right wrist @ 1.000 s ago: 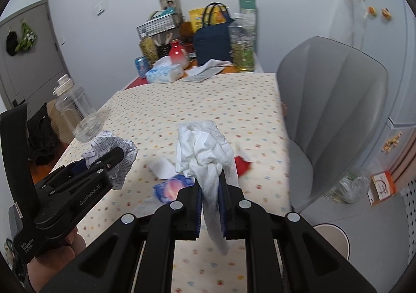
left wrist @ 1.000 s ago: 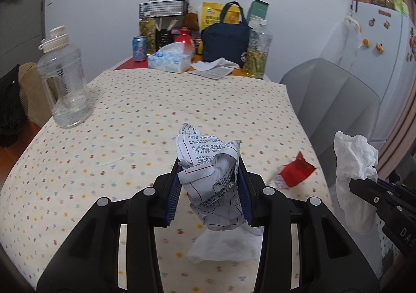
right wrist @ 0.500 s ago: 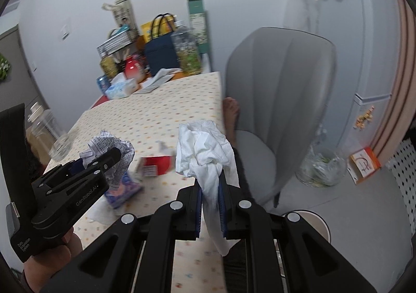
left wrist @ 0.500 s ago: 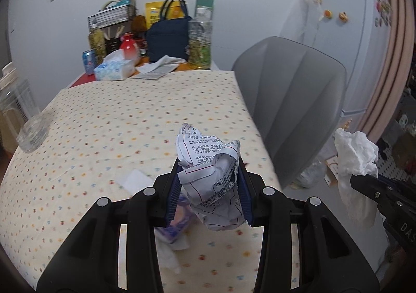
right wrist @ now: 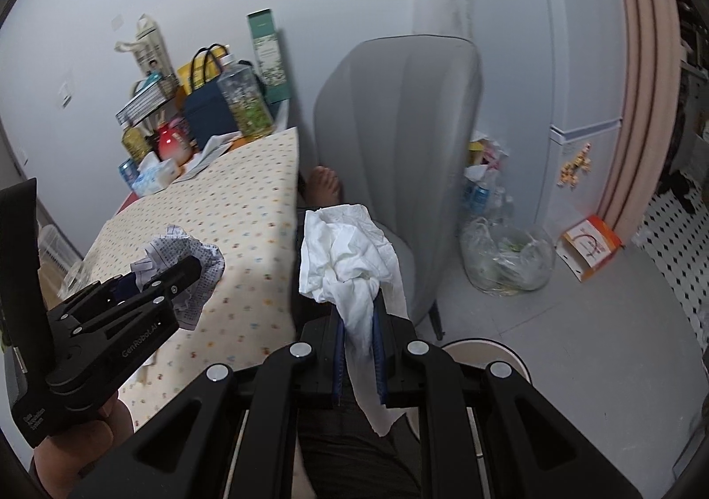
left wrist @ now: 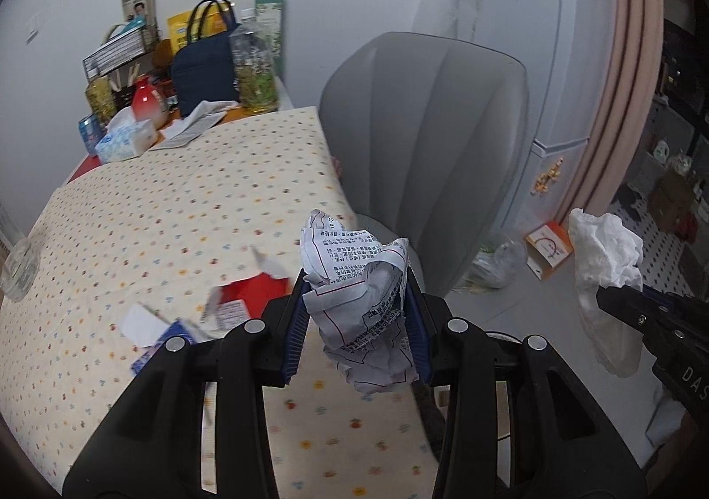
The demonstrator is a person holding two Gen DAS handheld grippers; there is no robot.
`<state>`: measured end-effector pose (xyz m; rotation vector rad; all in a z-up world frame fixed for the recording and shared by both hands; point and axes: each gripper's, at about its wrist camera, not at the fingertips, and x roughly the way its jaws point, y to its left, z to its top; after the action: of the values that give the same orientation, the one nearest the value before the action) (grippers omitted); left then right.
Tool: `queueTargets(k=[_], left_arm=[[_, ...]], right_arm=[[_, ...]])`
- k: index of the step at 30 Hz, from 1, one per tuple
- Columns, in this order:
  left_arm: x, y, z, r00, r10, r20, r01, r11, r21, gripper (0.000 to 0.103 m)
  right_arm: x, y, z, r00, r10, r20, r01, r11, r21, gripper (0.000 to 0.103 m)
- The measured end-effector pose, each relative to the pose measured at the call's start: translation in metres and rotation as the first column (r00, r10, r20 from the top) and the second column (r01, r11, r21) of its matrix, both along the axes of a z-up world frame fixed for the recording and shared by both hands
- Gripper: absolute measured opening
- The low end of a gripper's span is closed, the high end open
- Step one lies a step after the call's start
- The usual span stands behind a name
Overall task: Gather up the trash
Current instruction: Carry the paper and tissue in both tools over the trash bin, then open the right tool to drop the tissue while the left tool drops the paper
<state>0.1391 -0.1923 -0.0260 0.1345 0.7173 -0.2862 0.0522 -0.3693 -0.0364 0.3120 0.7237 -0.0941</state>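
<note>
Beside the polka-dot counter (left wrist: 155, 224), a pale bin (right wrist: 483, 350) sits on the floor. Left claw (left wrist: 356, 317) pinches crumpled printed paper (left wrist: 361, 299); right claw (right wrist: 359, 348) pinches a white tissue (right wrist: 345, 255). Best to centre each over the bin's mouth before letting go.

Home dining corner: fridge (left wrist: 571, 56) with magnets, clothed table (left wrist: 177, 224), chair (left wrist: 425, 135).

I see the dotted-cloth table (left wrist: 186, 206): red wrapper (left wrist: 252, 290) and blue packet (left wrist: 168, 339) near edge; tissue box (left wrist: 126, 140), bottles far.
</note>
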Motion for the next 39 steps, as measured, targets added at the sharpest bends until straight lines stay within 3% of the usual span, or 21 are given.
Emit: queueTargets(k=[17, 32, 33, 34, 36, 39], left_arm=[[0.007, -0.098, -0.033, 0.986, -0.152, -0.069, 0.157, 0.985, 0.067, 0.040], [0.020, -0.120, -0.060, 0.979, -0.162, -0.123, 0.176, 0.979, 0.106, 0.040], [0.020, -0.120, -0.061, 0.979, -0.161, -0.124, 0.175, 0.979, 0.108, 0.040], [0.021, -0.120, -0.062, 0.979, -0.161, -0.125, 0.175, 0.979, 0.109, 0.039], [0.020, -0.120, -0.062, 0.979, -0.160, -0.126, 0.174, 0.978, 0.111, 0.039], [0.019, -0.121, -0.063, 0.978, -0.163, -0.127, 0.178, 0.978, 0.111, 0.039]], right_arm=[[-0.025, -0.086, -0.035, 0.985, -0.160, -0.057, 0.162, 0.986, 0.028, 0.013], [-0.011, -0.110, -0.075, 0.974, -0.187, -0.124, 0.196, 0.979, 0.059, 0.015], [-0.010, -0.111, -0.077, 0.974, -0.186, -0.131, 0.195, 0.979, 0.062, 0.018], [-0.010, -0.111, -0.079, 0.973, -0.185, -0.135, 0.195, 0.979, 0.065, 0.031], [-0.011, -0.110, -0.079, 0.971, -0.201, -0.131, 0.209, 0.976, 0.057, 0.047], [-0.015, -0.114, -0.078, 0.969, -0.214, -0.125, 0.223, 0.973, 0.062, 0.047]])
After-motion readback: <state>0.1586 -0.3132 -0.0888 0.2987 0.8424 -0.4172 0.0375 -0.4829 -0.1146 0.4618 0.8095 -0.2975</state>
